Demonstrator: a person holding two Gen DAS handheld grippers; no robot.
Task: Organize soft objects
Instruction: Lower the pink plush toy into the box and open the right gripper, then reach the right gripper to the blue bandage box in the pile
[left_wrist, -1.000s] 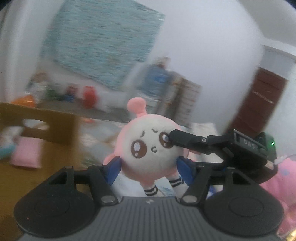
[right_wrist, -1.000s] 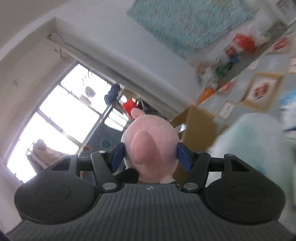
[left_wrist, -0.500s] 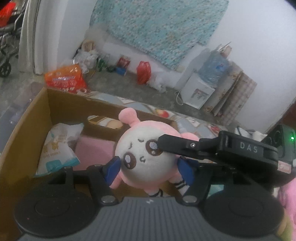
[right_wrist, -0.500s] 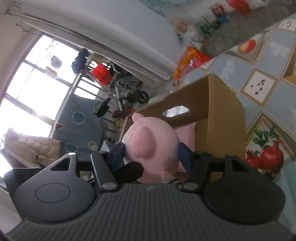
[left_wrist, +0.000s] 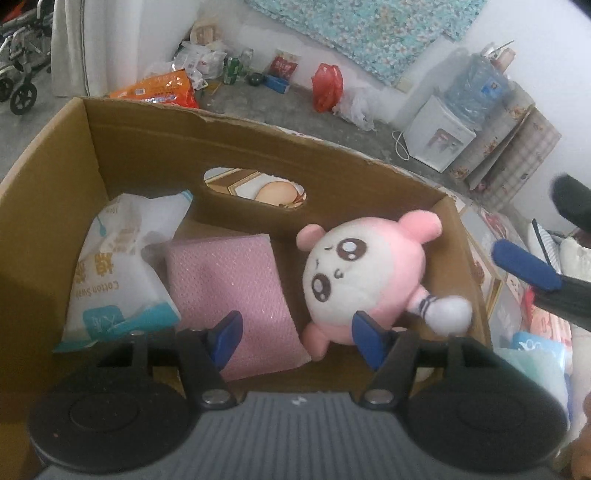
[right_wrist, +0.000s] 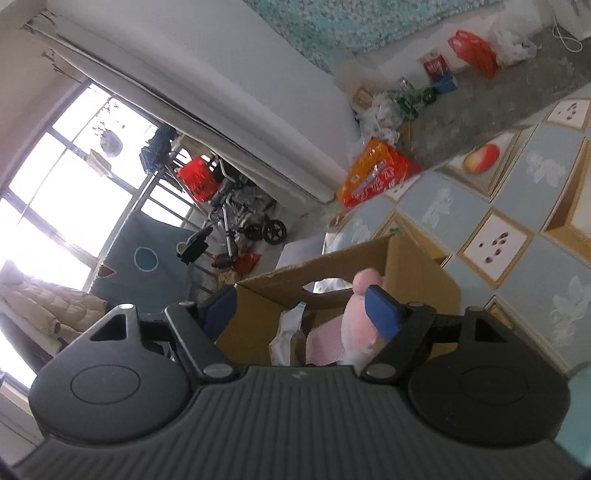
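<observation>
Both tongs stand over the box (left_wrist: 155, 147), and the plush (left_wrist: 362, 280) lies inside it, held by neither.

The left tongs (left_wrist: 295, 332) hang partly spread above the box floor, and their jaws are narrowing a little with nothing pressed between them; the plush sits just off the right pad, beside it rather than in the gap. The right tongs (right_wrist: 301, 306) are at the box's right edge with jaws opening wide, the plush (right_wrist: 356, 325) against the right pad only. In the box, the plush rests at the right end, a pink pad (left_wrist: 229, 291) in the middle and a swab bag (left_wrist: 118, 266) at the left. The drop-off step looks finished. Next, I judge, both tongs must lift clear of the box without snagging the plush, then go for another soft thing outside the box.
</observation>
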